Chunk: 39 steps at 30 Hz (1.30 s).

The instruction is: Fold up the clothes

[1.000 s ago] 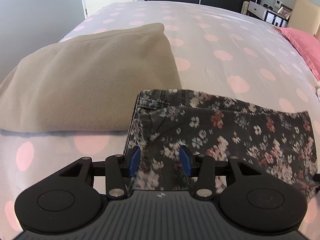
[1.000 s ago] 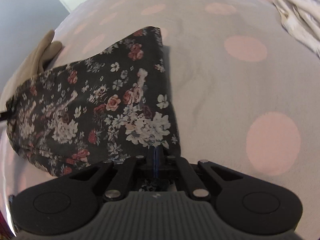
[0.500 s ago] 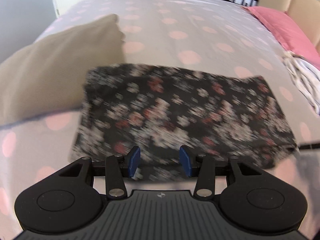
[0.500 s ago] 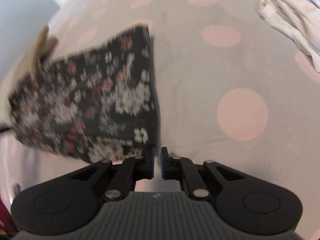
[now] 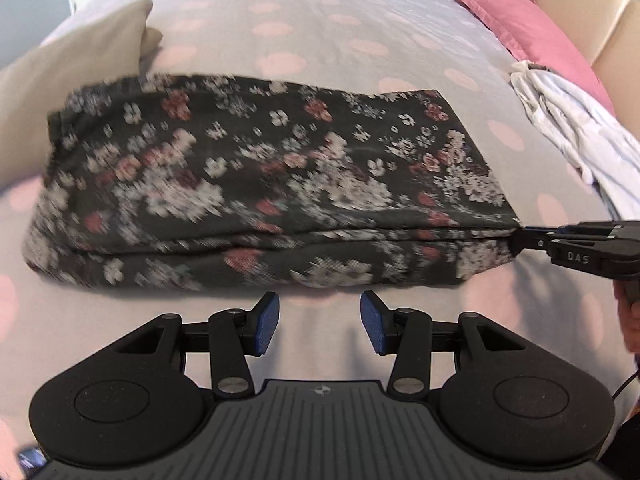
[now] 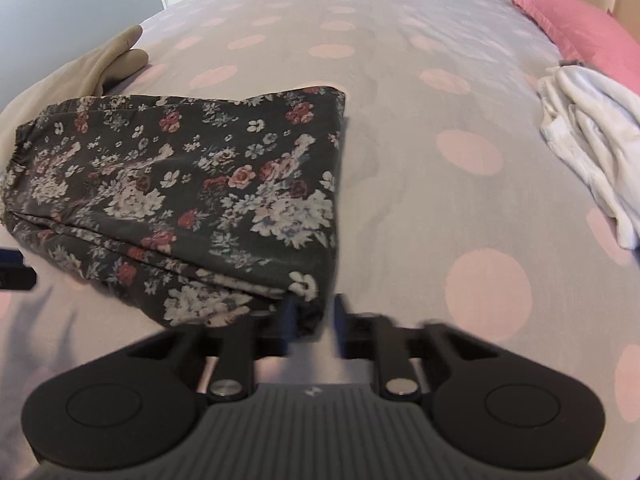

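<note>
A dark floral garment [image 5: 260, 184] lies folded in a long rectangle on the polka-dot bed cover [image 5: 320, 20]. My left gripper [image 5: 320, 324] is open just in front of its near folded edge, with nothing between the blue pads [image 5: 267, 322]. In the right wrist view the same garment [image 6: 192, 184] spreads to the left. My right gripper [image 6: 314, 320] is open at its near right corner, and the cloth tip lies by the left finger. In the left wrist view the right gripper [image 5: 532, 238] meets that corner from the right.
A folded beige garment [image 5: 80, 60] lies just behind and left of the floral one. Crumpled white clothes [image 6: 592, 140] sit to the right, near a pink pillow [image 6: 592, 28] and a beige headboard [image 5: 580, 12]. A hand [image 5: 628, 320] shows at the right edge.
My left gripper has drawn back off the floral garment, still open. My right gripper, shut on the corner a second ago, has opened. The garment now lies folded over.
</note>
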Each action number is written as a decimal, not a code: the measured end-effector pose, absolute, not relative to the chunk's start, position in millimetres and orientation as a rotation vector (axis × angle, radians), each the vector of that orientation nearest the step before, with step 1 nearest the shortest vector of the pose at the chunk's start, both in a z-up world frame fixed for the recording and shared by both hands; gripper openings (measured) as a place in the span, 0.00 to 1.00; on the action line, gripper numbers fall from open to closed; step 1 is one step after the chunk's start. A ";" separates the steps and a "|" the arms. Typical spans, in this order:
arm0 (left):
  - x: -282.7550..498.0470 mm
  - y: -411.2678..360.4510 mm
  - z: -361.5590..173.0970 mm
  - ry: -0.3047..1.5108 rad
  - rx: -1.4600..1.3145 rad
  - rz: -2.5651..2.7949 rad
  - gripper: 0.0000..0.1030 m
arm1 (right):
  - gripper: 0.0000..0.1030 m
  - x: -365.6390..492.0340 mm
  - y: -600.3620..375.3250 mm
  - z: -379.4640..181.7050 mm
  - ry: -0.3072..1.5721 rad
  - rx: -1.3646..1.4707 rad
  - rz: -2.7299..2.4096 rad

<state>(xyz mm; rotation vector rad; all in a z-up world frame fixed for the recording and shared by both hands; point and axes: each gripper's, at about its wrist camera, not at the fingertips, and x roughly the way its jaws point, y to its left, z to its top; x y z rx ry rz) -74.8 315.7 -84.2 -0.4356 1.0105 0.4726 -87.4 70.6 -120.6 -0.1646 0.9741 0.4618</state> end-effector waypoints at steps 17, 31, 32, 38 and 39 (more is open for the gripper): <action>-81.6 273.5 -126.6 1.051 -0.453 0.617 0.41 | 0.33 -56.1 29.7 -112.2 1.125 0.243 0.390; -71.3 284.7 -126.1 1.120 -0.494 0.625 0.42 | 0.23 -39.5 63.7 -140.9 1.168 0.182 0.415; -71.3 284.6 -125.6 1.120 -0.496 0.628 0.42 | 0.20 -40.7 63.6 -139.2 1.161 0.179 0.415; -76.7 278.7 -120.5 1.120 -0.494 0.638 0.42 | 0.11 -53.7 55.4 -112.3 1.100 0.206 0.435; -80.8 275.5 -118.7 1.122 -0.483 0.645 0.42 | 0.11 -57.9 53.9 -105.4 1.091 0.208 0.442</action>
